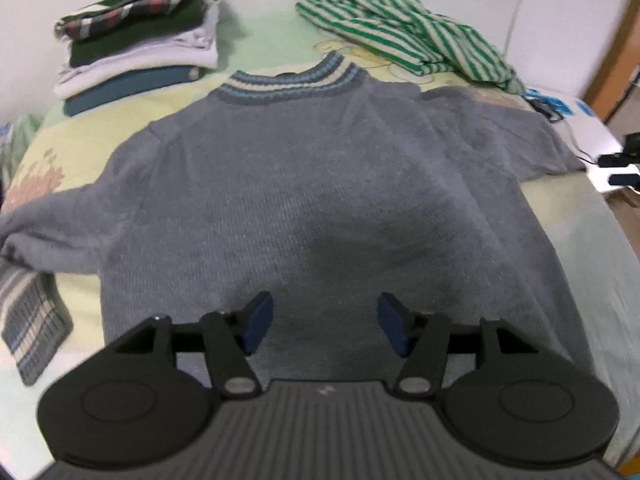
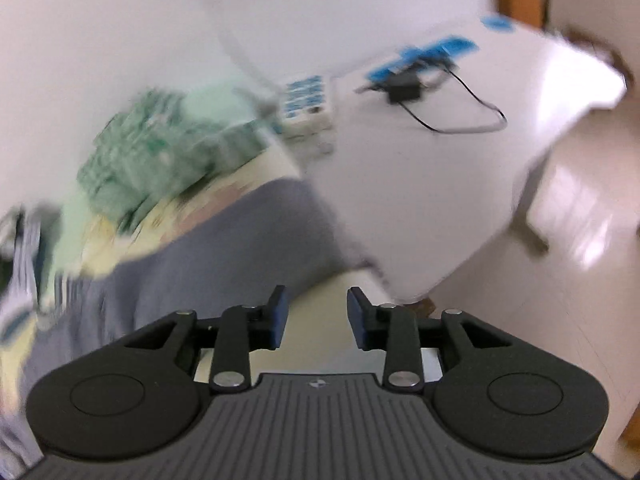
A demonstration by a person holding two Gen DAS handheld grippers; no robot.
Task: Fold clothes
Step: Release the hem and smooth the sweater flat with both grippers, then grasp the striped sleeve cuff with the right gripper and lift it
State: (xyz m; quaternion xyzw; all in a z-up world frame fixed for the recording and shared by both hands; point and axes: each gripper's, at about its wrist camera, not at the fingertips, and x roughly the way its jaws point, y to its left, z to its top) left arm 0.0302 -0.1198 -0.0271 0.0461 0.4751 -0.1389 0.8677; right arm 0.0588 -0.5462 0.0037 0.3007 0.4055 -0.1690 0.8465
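Note:
A grey-blue knit sweater (image 1: 320, 184) with a striped collar (image 1: 292, 84) lies spread flat on the bed, both sleeves stretched out to the sides. My left gripper (image 1: 325, 322) hovers over its lower hem, open, with nothing between its blue pads. In the blurred right wrist view, my right gripper (image 2: 316, 316) is open and empty above the bed's right edge. The sweater's right sleeve (image 2: 224, 248) lies to the left of that gripper. My right gripper's fingertips (image 1: 622, 168) show at the far right edge of the left wrist view.
A stack of folded clothes (image 1: 136, 44) sits at the back left. A green-and-white striped garment (image 1: 408, 36) lies crumpled at the back right. A plaid cloth (image 1: 32, 320) lies at the left. A white table (image 2: 440, 152) with cables stands right of the bed.

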